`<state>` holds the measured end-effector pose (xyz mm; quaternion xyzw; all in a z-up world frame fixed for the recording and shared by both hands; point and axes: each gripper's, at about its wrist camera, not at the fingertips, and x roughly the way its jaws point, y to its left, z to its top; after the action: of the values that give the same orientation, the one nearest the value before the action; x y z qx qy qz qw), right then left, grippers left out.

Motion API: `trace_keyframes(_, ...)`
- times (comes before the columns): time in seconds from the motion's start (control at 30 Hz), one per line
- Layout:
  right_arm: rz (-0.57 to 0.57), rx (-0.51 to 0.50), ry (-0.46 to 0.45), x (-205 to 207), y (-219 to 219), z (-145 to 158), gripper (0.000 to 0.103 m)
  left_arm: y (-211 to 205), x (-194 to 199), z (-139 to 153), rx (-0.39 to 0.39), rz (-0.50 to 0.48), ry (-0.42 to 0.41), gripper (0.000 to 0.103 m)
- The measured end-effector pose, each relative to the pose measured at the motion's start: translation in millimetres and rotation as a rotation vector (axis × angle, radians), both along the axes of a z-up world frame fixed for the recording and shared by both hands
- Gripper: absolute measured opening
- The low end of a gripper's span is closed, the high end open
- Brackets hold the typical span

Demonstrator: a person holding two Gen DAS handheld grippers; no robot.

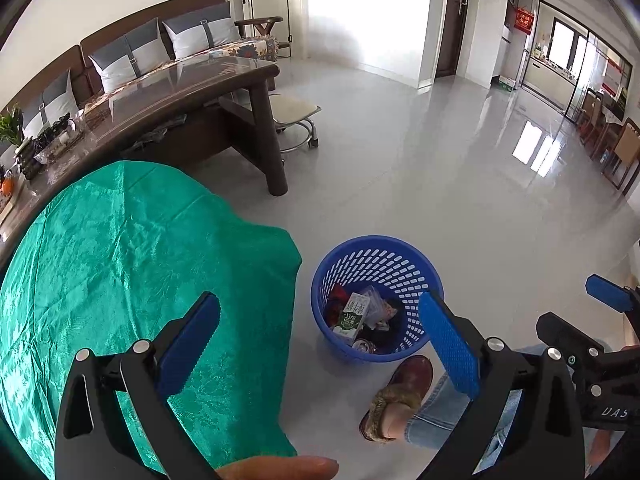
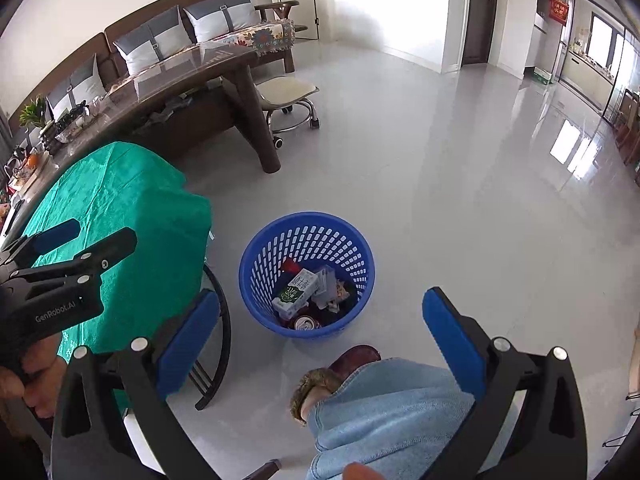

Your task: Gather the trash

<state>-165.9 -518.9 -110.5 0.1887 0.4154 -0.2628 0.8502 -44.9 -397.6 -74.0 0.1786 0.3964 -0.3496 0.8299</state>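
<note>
The blue basket [image 2: 307, 276] stands on the floor [image 2: 460, 200], just past the table corner with the green cloth [image 2: 120, 196], and it has a milk box [image 2: 296, 290] and a can [image 2: 307, 323] inside. The left gripper [image 1: 320, 336] and the right gripper [image 2: 322, 326] are both wide open and hold nothing. I think the trash is all in, so lift both up slowly and don't bump the basket.

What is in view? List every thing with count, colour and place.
bin: one, blue, on the floor by the shoe
carton: one, white and green, in the bin
can: one, red, in the bin
cloth: one, green, over a table left of the bin
coffee table: one, dark brown, before the sofa
sofa: one, brown, at the wall
stool: one, white seat, beside the coffee table
shoe: one, brown
left gripper: open
right gripper: open
</note>
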Motion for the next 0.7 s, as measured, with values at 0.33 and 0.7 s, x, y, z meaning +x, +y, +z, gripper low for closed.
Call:
trace_keyframes(0.33,0.0,0.009,0.011,2.7,-0.8,-3.5,0.098,0.4,4.2,-4.4,0.004,0.001,0.011,0.098)
trace_keyframes(0.7,0.004,0.014,0.022,3.7,-0.1,-5.9,0.098,0.5,5.2,-4.3,0.005,0.002,0.009,0.098)
